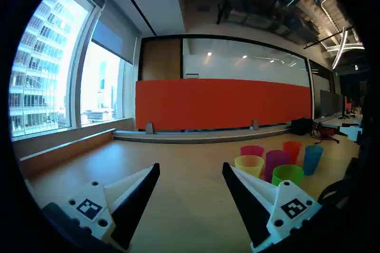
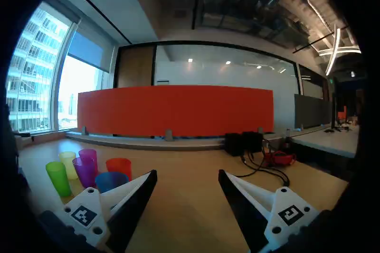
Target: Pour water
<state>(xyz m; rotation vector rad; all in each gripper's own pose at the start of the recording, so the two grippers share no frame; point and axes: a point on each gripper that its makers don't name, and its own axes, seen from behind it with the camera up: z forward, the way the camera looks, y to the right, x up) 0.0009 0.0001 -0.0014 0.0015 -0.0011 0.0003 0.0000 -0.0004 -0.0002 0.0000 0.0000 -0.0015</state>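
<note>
Left gripper (image 1: 190, 166): released, fingers spread wide with nothing between them, low over the table (image 1: 190, 215)
Right gripper (image 2: 187, 173): also released and empty, fingers apart over the table
Task's things: six plastic cups standing close together on the table
From the left gripper: the cups lie ahead and to its right; the green cup (image 1: 287, 174) is nearest, just past its right finger, with the yellow cup (image 1: 249, 163) beside it and the purple cup (image 1: 277, 160) behind
From the right gripper: the cups lie ahead and to its left; the blue cup (image 2: 110, 180) is nearest, just past its left finger, with the red cup (image 2: 118, 165) behind
Deciding relation: the group sits between the two grippers, so either would turn inward to reach it; which is nearer I cannot tell
Axis: every cup is upright with its mouth up, which suits a side-on grasp
Hidden: fingers cut off the bases of the nearest cups; whether any cup holds water cannot be made out
Beyond: an orange partition (image 1: 218, 103) at the table's far edge
</note>
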